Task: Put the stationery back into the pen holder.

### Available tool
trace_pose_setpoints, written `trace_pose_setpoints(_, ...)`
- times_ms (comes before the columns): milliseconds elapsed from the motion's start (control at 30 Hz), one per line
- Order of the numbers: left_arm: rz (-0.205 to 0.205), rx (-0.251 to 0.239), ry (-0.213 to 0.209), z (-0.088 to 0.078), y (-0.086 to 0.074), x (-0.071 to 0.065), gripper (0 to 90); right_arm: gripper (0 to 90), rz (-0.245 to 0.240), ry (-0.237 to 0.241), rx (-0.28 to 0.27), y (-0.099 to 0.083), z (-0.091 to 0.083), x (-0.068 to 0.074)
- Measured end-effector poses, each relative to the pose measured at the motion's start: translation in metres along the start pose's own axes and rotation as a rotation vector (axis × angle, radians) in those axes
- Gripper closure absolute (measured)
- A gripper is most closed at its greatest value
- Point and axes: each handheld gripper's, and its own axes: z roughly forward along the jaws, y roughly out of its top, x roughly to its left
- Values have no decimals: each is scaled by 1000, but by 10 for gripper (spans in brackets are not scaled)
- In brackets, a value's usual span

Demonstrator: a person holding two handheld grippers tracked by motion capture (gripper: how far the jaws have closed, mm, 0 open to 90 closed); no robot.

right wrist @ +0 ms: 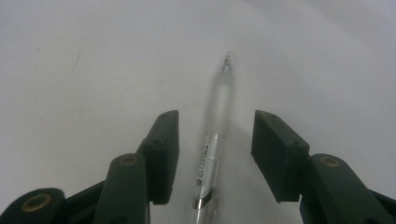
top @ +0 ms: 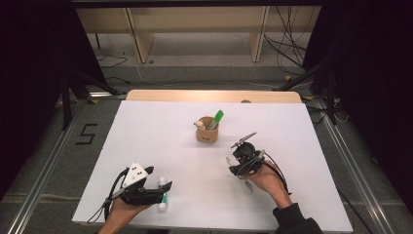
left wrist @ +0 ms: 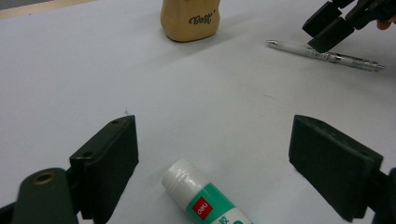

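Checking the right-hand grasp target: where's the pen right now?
The pen lies flat on the white table, on the person's right, between the right gripper's open jaws, nearer the person than the tan cup.

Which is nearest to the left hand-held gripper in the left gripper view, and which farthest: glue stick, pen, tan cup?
1. Glue stick: lying between its open jaws.
2. Pen: far right, lying on the table.
3. Tan cup: top centre, farthest back.

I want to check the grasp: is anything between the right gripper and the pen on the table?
No, nothing visible is in the way. The pen lies flat on the white table, between the two jaws of the right gripper, with a bare gap on each side.
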Motion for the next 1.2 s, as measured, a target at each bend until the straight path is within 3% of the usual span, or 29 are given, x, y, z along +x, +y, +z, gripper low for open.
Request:
trace_pose_setpoints(200, 3, 1, 0, 0, 0, 0, 155, 558, -12, 4, 45, -1, 6, 0)
trace_pose_setpoints(467, 8, 4, -2, 1, 0, -1, 155, 599, -20, 15, 66, -2, 7, 0)
trace_pose_setpoints(833, 2, 13, -1, 3, -1, -1, 154, 652, -13, 44, 86, -1, 11, -2)
trace_pose_setpoints(1200, 13, 16, -2, 3, -1, -2, 154, 710, -7, 26, 91, 2, 14, -2)
